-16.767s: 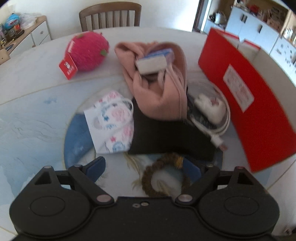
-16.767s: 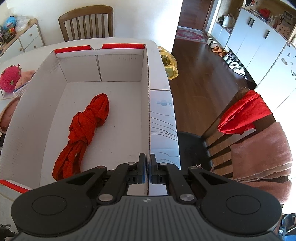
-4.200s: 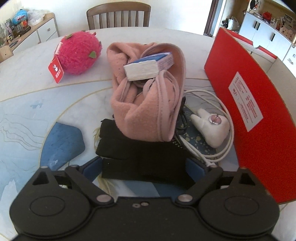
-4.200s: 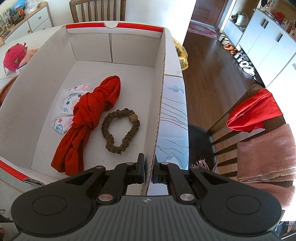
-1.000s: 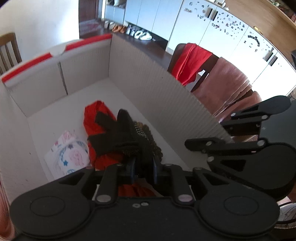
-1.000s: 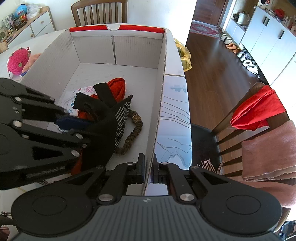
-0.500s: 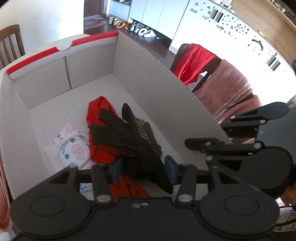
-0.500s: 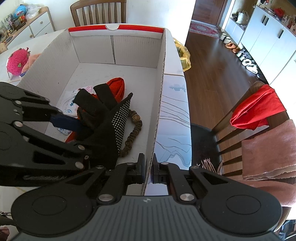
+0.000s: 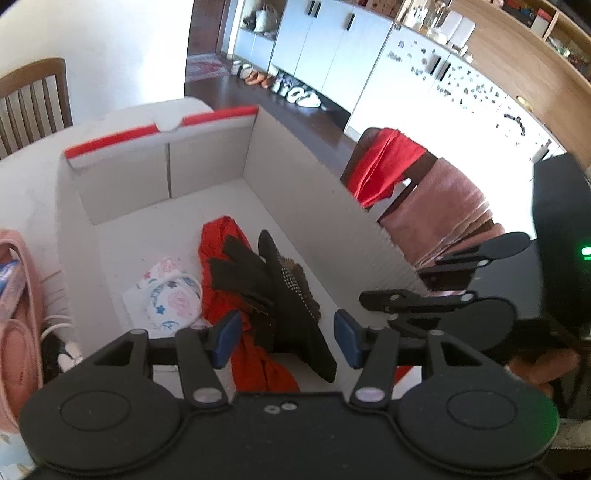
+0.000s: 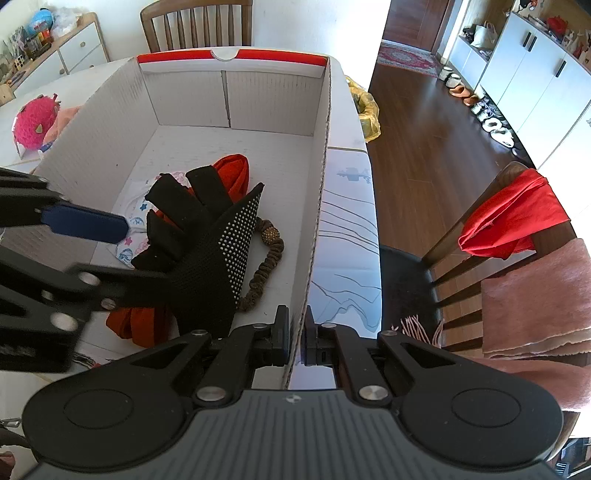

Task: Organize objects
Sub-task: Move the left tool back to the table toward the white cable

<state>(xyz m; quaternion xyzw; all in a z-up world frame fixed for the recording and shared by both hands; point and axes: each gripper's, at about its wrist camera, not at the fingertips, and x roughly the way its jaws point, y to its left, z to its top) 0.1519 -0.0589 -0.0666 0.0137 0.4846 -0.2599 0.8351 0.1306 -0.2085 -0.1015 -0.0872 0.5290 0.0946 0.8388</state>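
Note:
A white cardboard box (image 10: 236,99) with red trim stands on the table. A black studded glove (image 10: 207,254) lies in it, on a red scarf (image 10: 232,173), beside a patterned face mask (image 9: 166,299) and a brown scrunchie (image 10: 266,258). My left gripper (image 9: 284,338) is open above the box; the glove (image 9: 284,291) lies free between its blue pads (image 9: 225,336). My right gripper (image 10: 294,334) is shut on the box's near right wall (image 10: 317,221).
A pink plush fruit (image 10: 35,118) and a pink cloth (image 9: 22,295) with a white cable lie on the table left of the box. Chairs (image 10: 524,236) draped with red and pink cloth stand to the right. Another chair (image 10: 199,22) stands behind the table.
My left gripper opened and released the black glove into the box, then rose and drew back a little. My right gripper kept its hold on the box wall.

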